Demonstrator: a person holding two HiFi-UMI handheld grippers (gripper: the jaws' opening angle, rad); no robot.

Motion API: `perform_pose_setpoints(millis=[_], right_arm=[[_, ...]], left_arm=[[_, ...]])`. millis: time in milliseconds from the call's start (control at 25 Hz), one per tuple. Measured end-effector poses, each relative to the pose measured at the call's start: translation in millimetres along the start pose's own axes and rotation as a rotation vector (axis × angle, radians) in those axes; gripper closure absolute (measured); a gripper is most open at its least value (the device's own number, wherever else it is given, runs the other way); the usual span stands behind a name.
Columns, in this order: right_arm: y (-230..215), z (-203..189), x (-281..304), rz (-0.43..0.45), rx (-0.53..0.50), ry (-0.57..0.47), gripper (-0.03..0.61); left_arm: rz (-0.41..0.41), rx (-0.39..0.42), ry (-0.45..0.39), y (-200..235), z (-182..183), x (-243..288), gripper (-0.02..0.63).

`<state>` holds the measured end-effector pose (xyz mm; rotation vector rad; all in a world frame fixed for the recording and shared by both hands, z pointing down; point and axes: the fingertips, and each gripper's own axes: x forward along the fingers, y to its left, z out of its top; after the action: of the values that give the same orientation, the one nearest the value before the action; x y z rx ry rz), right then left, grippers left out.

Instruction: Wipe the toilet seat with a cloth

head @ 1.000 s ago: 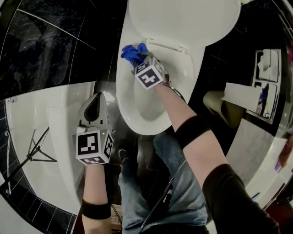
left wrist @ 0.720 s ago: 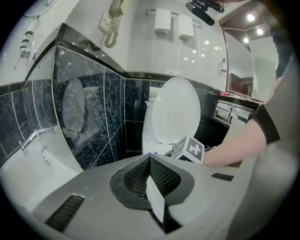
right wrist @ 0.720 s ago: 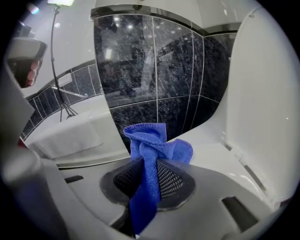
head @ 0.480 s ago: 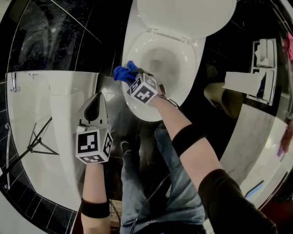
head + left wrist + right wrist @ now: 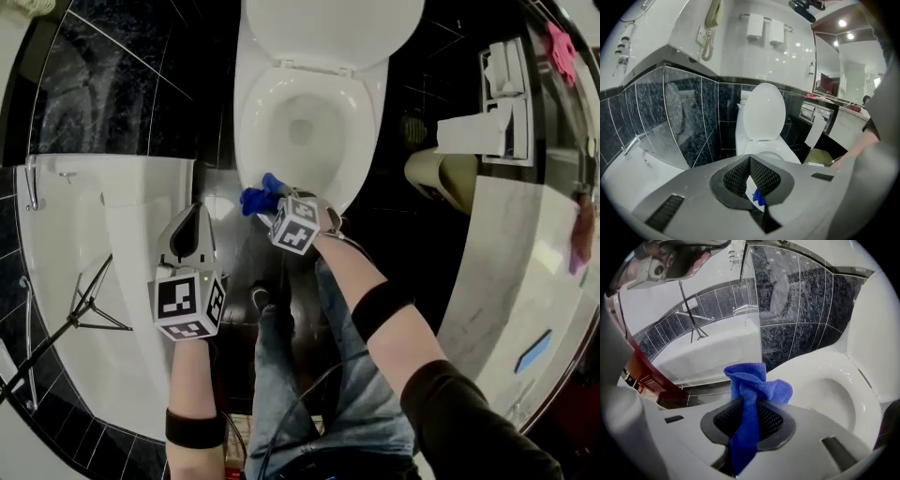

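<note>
The white toilet [image 5: 281, 159] stands at the top middle of the head view with its lid [image 5: 328, 28] raised and its seat [image 5: 256, 141] down. My right gripper [image 5: 273, 202] is shut on a blue cloth [image 5: 253, 199] at the seat's front left edge. In the right gripper view the cloth [image 5: 751, 387] bunches out of the jaws, with the seat [image 5: 820, 369] just beyond to the right. My left gripper [image 5: 194, 212] is shut and holds nothing, hanging left of the toilet over the bathtub's edge. From its own view the toilet [image 5: 761, 117] lies ahead.
A white bathtub [image 5: 84, 244] fills the left side, with a black tripod [image 5: 80, 309] in it. Right of the toilet are a waste bin [image 5: 445, 178], a paper holder [image 5: 473, 131] and a marble counter [image 5: 516, 272]. The person's legs in jeans [image 5: 328, 375] stand before the toilet.
My right gripper has drawn the blue cloth along the seat's left side, from near the hinge to the front edge. The left gripper stays shut beside the tub.
</note>
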<state>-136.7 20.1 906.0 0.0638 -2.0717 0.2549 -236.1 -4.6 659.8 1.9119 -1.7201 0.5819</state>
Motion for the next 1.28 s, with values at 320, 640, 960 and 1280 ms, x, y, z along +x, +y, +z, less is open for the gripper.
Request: perform_pose_setpoints(millis=[320,640,960,1280], right_arm=[[25.3,-58.7,-26.9,0.022,0.077,0.029,0.474],[16.1,-76.4,-51.2,-0.025,0.155,0.073,0.474],[26.5,-3.2,-175.4,-0.172,0.297,-0.133,0.472],[59.8,84.9,-388.6,-0.415,0.432,-0.407,0.471]], left_arm=[[-0.054,0.021,-0.016,-26.9,9.9,5.0,0.611],[-0.068,0.031,-0.036,-38.4,23.8,-4.5,0.611],[-0.082,0.022,-0.072,-35.9,72.8,-86.6,0.611],[-0.142,0.05,-0.131,-50.6,139.3,-214.6,0.611]])
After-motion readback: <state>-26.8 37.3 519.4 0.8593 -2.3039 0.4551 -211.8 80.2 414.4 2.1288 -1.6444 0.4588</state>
